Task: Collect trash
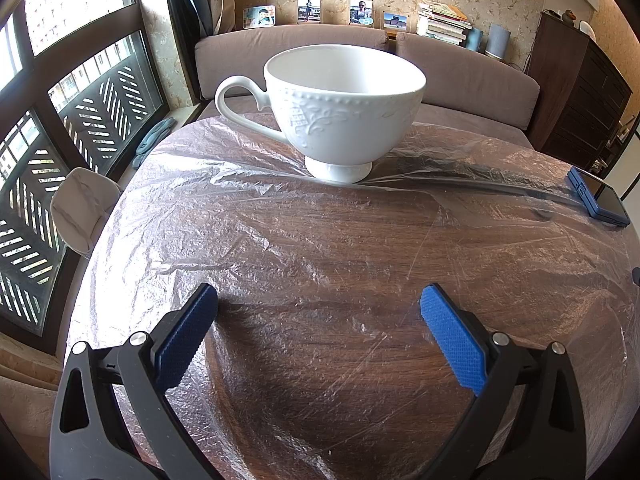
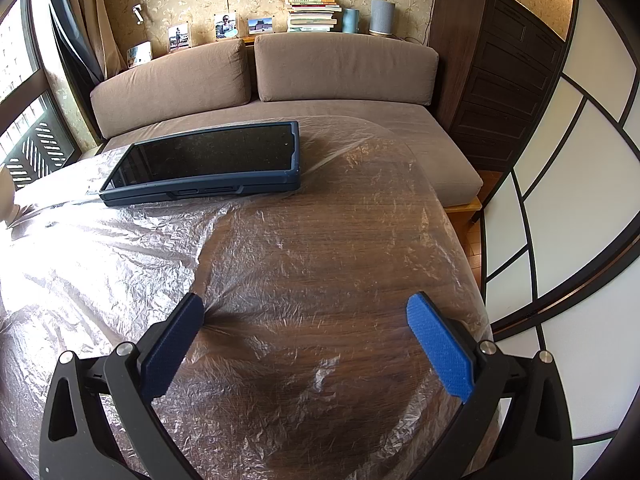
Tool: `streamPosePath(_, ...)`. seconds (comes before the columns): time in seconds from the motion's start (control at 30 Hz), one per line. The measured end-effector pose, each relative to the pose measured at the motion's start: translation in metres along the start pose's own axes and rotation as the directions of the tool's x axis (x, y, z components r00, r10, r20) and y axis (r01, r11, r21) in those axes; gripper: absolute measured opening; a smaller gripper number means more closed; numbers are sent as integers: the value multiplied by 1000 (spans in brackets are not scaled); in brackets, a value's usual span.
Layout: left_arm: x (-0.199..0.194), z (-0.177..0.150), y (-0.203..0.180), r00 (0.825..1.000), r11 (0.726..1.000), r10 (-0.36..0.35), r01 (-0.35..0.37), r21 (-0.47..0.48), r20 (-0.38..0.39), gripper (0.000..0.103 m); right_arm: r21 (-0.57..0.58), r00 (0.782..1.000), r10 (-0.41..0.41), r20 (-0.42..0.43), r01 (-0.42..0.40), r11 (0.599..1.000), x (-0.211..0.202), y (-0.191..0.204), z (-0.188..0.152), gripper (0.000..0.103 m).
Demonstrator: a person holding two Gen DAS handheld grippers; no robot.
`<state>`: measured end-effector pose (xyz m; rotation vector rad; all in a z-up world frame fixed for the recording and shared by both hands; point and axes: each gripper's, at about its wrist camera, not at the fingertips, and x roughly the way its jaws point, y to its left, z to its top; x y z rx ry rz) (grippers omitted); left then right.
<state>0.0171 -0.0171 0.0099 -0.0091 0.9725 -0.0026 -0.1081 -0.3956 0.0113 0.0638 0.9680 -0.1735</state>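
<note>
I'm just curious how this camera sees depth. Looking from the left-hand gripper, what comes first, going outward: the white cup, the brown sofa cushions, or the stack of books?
From the left gripper, which is open over the plastic-covered table:
1. White cup, straight ahead on the plastic sheet.
2. Sofa cushions, behind the table.
3. Stack of books, on the ledge above the cushions, to the right.
</note>
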Motion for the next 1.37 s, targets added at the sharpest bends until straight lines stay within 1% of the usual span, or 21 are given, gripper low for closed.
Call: streamPosePath(1.37, 2, 2, 1, 1000, 1000, 0, 0, -2, 0, 102, 0, 1000, 0, 0, 0, 1000, 0, 0, 0, 99)
